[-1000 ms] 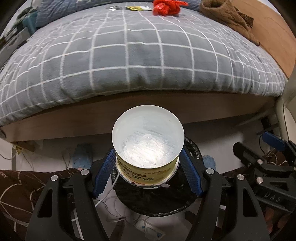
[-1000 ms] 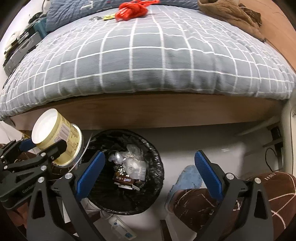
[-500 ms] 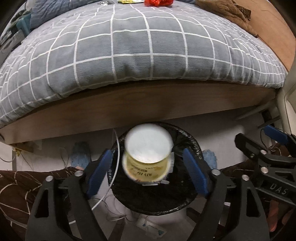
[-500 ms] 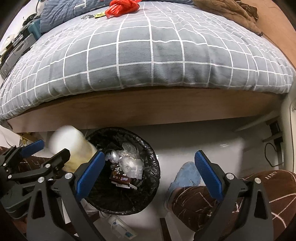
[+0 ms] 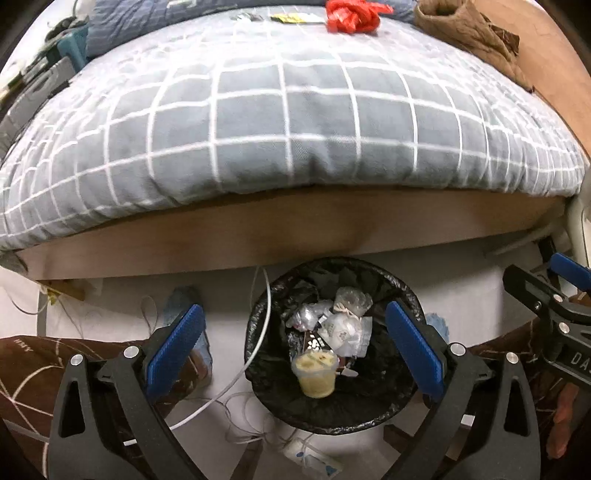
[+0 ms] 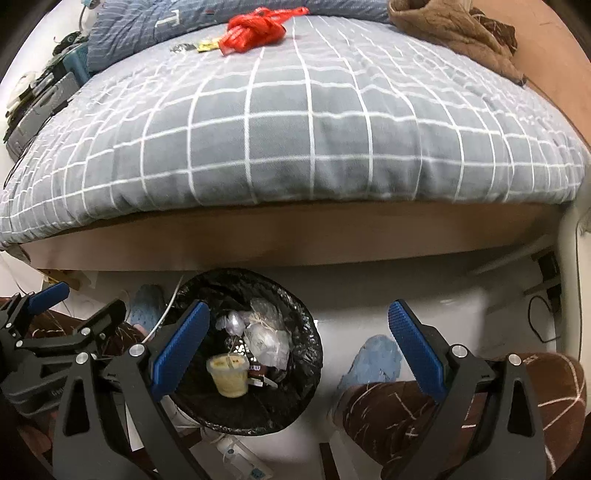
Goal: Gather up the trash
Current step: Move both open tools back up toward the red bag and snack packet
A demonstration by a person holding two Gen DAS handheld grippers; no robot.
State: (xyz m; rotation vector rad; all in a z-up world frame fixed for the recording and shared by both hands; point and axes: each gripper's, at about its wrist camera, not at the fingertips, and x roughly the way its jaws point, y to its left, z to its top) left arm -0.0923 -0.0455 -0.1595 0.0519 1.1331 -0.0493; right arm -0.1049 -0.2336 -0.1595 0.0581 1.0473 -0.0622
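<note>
A yellow plastic cup [image 5: 316,376] lies inside the black-lined trash bin [image 5: 388,410] on the floor, among clear wrappers; it also shows in the right wrist view [image 6: 229,376] in the bin [image 6: 295,398]. My left gripper [image 5: 295,350] is open and empty above the bin. My right gripper [image 6: 301,349] is open and empty, right of the bin. A red plastic bag [image 5: 351,16] and a yellow wrapper [image 5: 295,16] lie at the far side of the bed; the bag also shows in the right wrist view [image 6: 255,31].
A grey checked duvet [image 5: 295,122] covers the bed above a wooden frame [image 5: 295,232]. A brown garment [image 5: 465,33] lies far right on the bed. White cables [image 5: 240,373] and a power strip [image 5: 314,458] lie on the floor. Blue slippers [image 6: 373,362] and brown-trousered legs flank the bin.
My left gripper opened and let go of the yellow cup, which fell into the trash bin. Both grippers lifted a little.
</note>
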